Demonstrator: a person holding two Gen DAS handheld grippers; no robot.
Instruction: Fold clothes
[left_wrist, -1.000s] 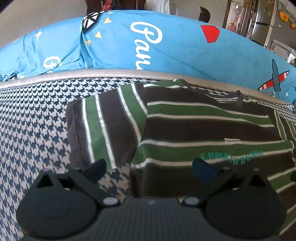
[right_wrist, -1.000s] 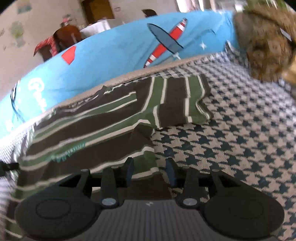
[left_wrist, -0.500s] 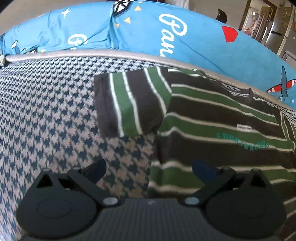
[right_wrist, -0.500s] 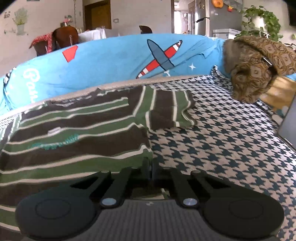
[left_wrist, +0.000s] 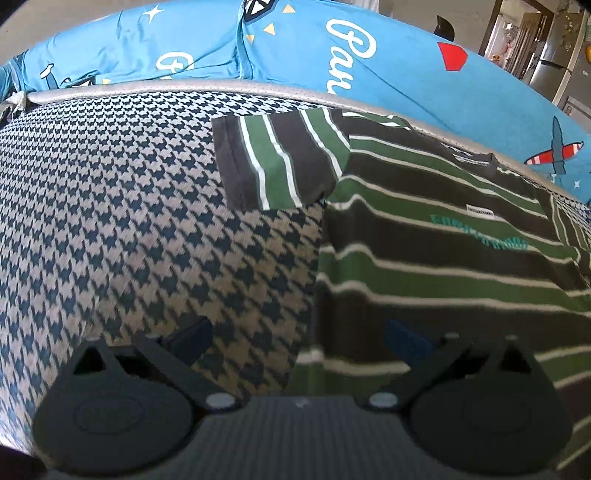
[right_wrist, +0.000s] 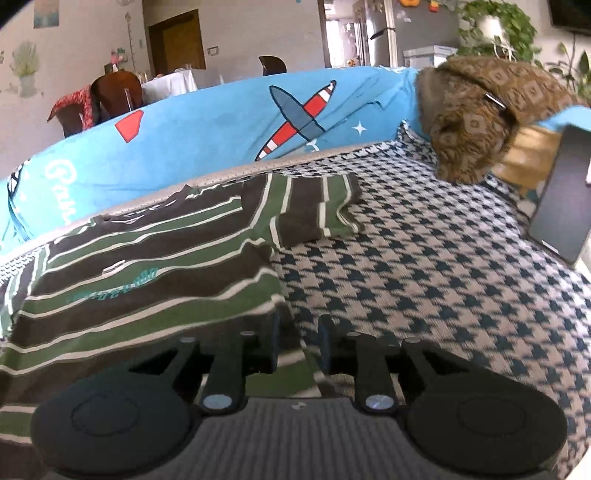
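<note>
the soft, limp green-and-dark striped cotton t-shirt (left_wrist: 424, 236) lies flat on the houndstooth cushion (left_wrist: 129, 221), left gripper (left_wrist: 295, 336) spread wide over its side edge, right gripper (right_wrist: 297, 339) slightly parted at the hem corner, best pinched there.

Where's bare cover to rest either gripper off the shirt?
Left of the striped shirt, below its sleeve, the houndstooth cover lies bare. Right of the shirt it is bare up to the dark panel. Crowded: under the brown cushion.
</note>
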